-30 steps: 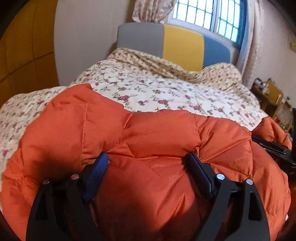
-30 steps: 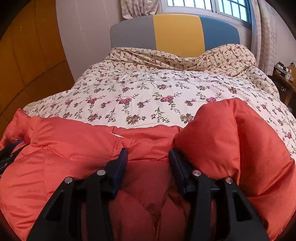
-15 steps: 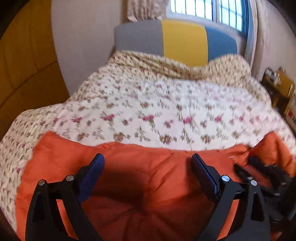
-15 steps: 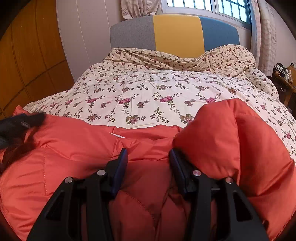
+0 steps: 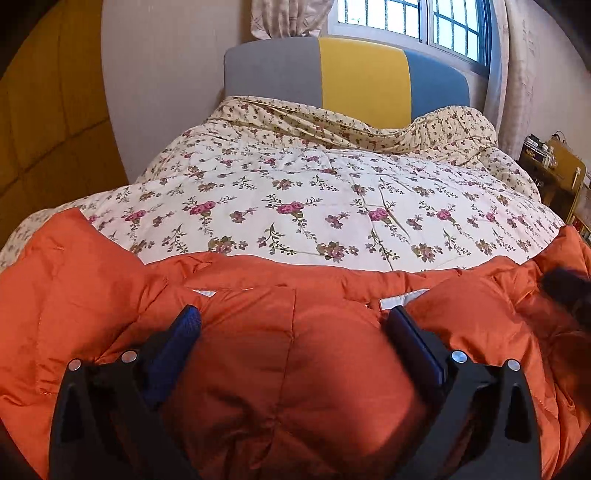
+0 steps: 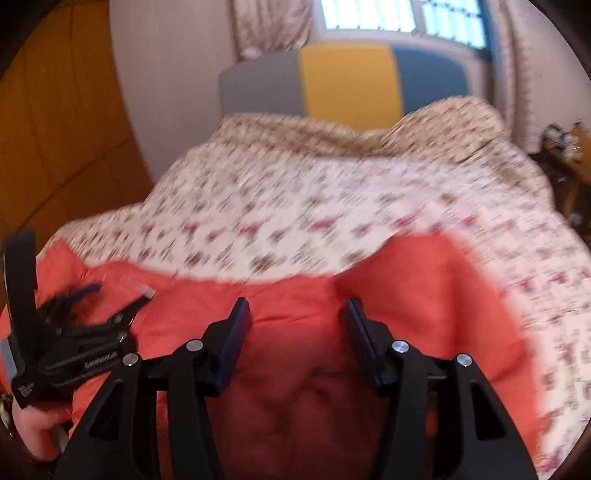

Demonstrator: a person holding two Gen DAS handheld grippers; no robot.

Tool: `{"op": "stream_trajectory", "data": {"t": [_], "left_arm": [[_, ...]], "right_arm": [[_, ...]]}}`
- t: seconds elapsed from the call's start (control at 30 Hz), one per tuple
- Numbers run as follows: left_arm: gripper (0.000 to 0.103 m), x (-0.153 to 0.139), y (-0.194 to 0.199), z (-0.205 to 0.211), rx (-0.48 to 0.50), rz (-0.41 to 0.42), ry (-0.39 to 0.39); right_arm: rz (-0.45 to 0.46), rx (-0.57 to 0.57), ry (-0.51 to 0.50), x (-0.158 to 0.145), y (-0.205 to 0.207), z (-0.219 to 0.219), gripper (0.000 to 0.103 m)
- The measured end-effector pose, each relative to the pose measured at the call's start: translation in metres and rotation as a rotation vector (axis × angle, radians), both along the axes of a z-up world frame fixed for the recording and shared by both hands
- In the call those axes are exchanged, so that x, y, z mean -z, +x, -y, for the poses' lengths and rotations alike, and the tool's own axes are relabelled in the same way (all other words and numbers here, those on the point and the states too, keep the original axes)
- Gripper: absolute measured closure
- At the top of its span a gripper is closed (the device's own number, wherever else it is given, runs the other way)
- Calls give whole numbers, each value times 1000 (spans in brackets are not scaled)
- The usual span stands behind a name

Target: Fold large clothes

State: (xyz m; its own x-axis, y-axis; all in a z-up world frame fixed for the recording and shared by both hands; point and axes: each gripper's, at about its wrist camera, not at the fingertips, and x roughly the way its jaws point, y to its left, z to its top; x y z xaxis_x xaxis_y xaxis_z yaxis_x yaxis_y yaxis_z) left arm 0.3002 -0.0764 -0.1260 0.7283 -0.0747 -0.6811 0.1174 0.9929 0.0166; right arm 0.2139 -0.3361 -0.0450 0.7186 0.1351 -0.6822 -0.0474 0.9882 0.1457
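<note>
As both tongs gape, the orange jacket (image 5: 291, 354) bulges between them.

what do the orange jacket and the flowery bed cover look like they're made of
Orange jacket: probably a smooth synthetic shell with padded fill; it has a slight sheen and puffy stitched panels.
Bed cover: probably matte cotton or similar, lightly quilted, with a printed flower pattern and faint stitch lines.

Window (image 5: 413, 22) daylight glares overexposed; right wrist view motion-blurred; fisheye edges bend darkly.
</note>
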Motion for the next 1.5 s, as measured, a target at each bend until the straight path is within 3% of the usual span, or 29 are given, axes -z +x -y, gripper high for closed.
{"op": "stream_trajectory", "data": {"t": [0.1,0.2,0.5,0.6,0.7,0.83,0.97,1.0,1.1,1.33,1.4,1.5], "left_arm": [[3,0,0,0,1,0,0],[3,0,1,-1,1,-2,-1],[3,-3,0,0,7,-13,-8],[3,-15,-11,-6,38,-41,-5],[3,-36,-34,-27,38,-20,-20],[3,-57,-60,-77,-65,88,14],[3,-38,-53,-125,-182,37,61],[3,-32,-52,-133,-204,24,49],[3,-12,-57,-162,-207,19,-115],[3,-5,-56,-160,-192,4,-117],[3,-10,-63,-157,-196,-16,-93],[3,-20,-90,-157,-222,-9,-88]], "right_arm": [[-20,81,-14,2,3,27,51],[-73,115,93,28,10,49,51],[-71,121,109,43,16,49,48],[-72,111,105,38,12,47,37],[-37,126,84,15,-7,38,36],[78,56,102,-20,-41,3,36],[25,-36,47,-8,-30,-45,35],[-8,-44,8,2,-24,-57,35],[-36,-56,-88,24,-13,-75,34],[-52,-63,-71,35,-9,-73,33],[-65,-41,-67,24,-16,-71,33],[-21,-26,40,-2,-49,-69,27]]}}
